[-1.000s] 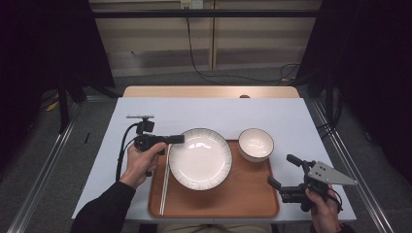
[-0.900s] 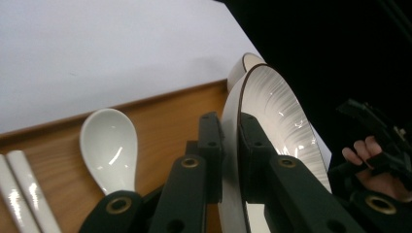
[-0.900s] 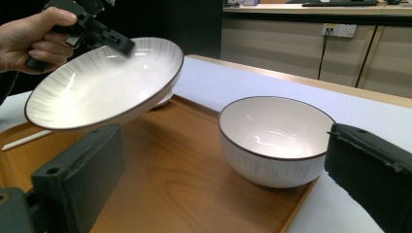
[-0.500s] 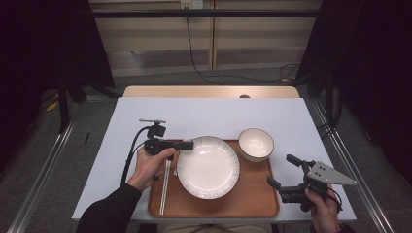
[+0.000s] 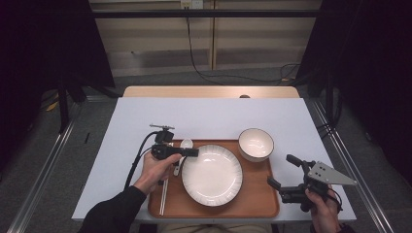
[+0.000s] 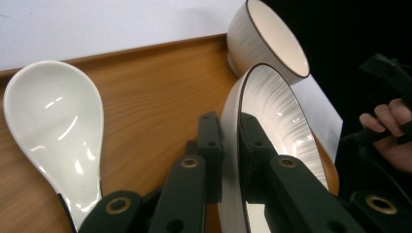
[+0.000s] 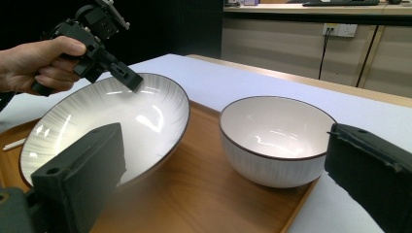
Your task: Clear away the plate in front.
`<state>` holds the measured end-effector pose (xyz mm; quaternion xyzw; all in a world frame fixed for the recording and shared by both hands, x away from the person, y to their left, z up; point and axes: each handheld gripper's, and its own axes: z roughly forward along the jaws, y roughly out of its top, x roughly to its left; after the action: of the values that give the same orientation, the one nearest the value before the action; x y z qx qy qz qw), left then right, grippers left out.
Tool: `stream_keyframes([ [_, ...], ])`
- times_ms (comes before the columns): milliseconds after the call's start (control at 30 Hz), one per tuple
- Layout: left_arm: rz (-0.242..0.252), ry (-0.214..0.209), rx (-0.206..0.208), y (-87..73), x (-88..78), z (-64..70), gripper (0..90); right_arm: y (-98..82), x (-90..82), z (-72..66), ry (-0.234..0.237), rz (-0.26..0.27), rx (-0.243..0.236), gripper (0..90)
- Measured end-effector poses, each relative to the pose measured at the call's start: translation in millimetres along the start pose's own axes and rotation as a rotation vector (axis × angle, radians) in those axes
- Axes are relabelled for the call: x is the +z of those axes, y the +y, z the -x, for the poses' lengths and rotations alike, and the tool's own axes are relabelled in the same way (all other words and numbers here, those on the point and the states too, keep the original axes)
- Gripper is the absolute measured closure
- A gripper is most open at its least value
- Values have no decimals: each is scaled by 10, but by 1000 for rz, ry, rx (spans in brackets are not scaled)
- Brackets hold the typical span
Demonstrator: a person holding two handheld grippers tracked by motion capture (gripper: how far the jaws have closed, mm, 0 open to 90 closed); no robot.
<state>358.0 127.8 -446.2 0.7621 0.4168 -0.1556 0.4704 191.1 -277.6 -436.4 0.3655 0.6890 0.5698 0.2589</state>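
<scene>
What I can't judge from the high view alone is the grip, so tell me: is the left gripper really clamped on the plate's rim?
Observer: Yes. In the left gripper view, the left gripper has one jaw on each face of the plate rim, shut on it.
Operator: Is the plate lying flat?
Observer: No. The right gripper view shows it tilted, with the gripped side raised above the tray.
Operator: And the right gripper?
Observer: The right gripper is open. Its jaws stand wide apart and touch nothing, and the bowl sits beyond them.
</scene>
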Motion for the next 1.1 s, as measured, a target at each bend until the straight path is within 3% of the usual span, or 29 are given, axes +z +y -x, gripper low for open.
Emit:
stream_keyframes([
  [333, -35, 5, -13, -20, 126, -35, 823, -2, 4, 2, 4, -3, -3, 8],
  [400, -40, -1, 1, -13, 132, -39, 824, -1, 2, 1, -2, -3, -4, 8],
  [500, -61, 43, 24, -24, 150, -41, 836, -2, 3, 3, 1, -4, -4, 8],
  [833, -83, 105, 69, -43, 214, -71, 850, -2, 5, -2, 2, -9, -8, 8],
  [867, -85, 90, 69, -42, 217, -81, 849, -2, 6, -4, 5, -7, -4, 8],
  [900, -82, 107, 72, -47, 226, -71, 850, -2, 3, -2, 2, -10, -4, 8],
  [1100, -94, 105, 81, -57, 239, -90, 853, -6, 5, 6, 6, -11, -3, 8],
])
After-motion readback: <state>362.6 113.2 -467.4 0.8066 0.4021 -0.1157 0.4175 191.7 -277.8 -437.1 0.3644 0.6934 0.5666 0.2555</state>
